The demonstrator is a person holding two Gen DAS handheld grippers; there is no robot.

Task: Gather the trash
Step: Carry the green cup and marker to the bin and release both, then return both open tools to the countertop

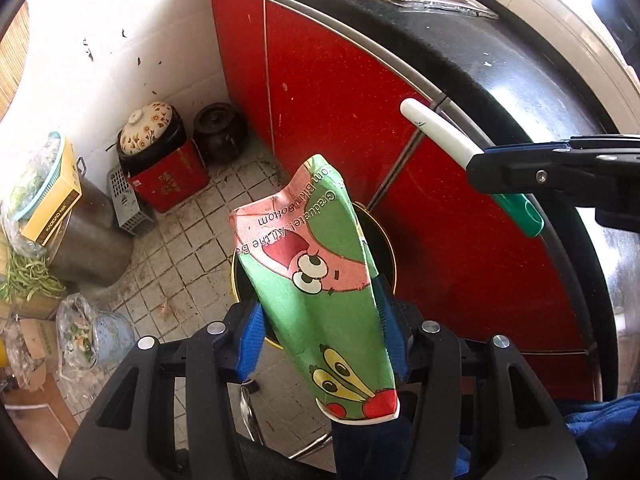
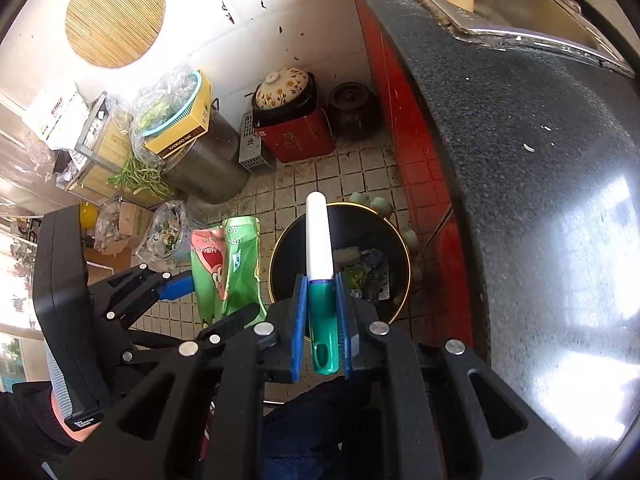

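My left gripper [image 1: 320, 312] is shut on a crushed green and pink cartoon paper cup [image 1: 320, 280], held above the black trash bin [image 1: 384, 248] on the floor. My right gripper [image 2: 322, 292] is shut on the green handle of a white and green knife [image 2: 320, 240], blade pointing forward over the same bin [image 2: 288, 248], which holds wrappers and scraps. The cup [image 2: 228, 264] and left gripper [image 2: 188, 292] show left of the bin in the right wrist view. The knife [image 1: 440, 132] and right gripper [image 1: 496, 176] show at the right in the left wrist view.
A red cabinet [image 1: 340, 100] under a dark counter [image 2: 520, 160] with a steel sink [image 2: 540, 12] runs along the right. Against the white wall stand a dark jar [image 2: 352, 108], a floral-lidded pot on a red box [image 2: 296, 128], a steel pot [image 2: 208, 168], bags of vegetables [image 2: 168, 236].
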